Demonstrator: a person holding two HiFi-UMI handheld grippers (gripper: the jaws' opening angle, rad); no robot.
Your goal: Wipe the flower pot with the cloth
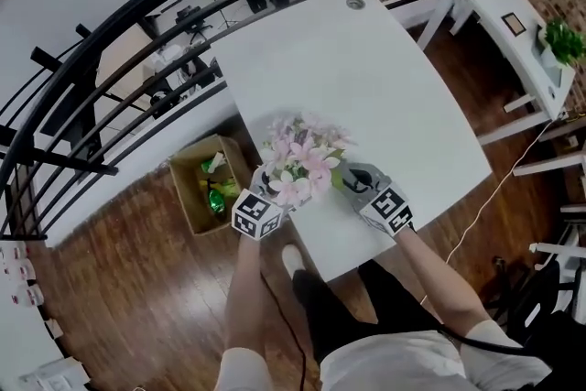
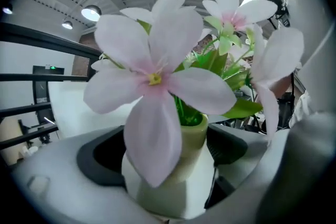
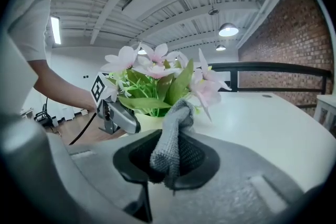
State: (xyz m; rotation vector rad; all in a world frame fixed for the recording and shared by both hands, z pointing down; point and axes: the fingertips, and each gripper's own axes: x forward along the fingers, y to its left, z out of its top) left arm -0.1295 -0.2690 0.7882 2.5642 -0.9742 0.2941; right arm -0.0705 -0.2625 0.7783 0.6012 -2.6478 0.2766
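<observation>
Nothing readable is to be found here: no words, numbers or brand names. Only black-and-white square patterns are shown on the left marker cube (image 1: 257,215) and the right marker cube (image 1: 392,209). A small green-lit sign (image 2: 50,66) is glimpsed on the far wall, too tiny to be read.

Your light is bright and even, from overhead: a ceiling lamp (image 3: 228,30) glows up-right of your right gripper (image 3: 170,162), a second lamp (image 2: 91,11) up-left of your left gripper (image 2: 168,165). The white table (image 1: 366,78) ahead of both tools nearly washes out, with faint shadows. At the left jaws the petal (image 2: 155,128) and flower pot (image 2: 157,191) go soft; the cloth (image 3: 170,149) in the right jaws shows sharp weave. Both gripper views bow and blacken at the corners
</observation>
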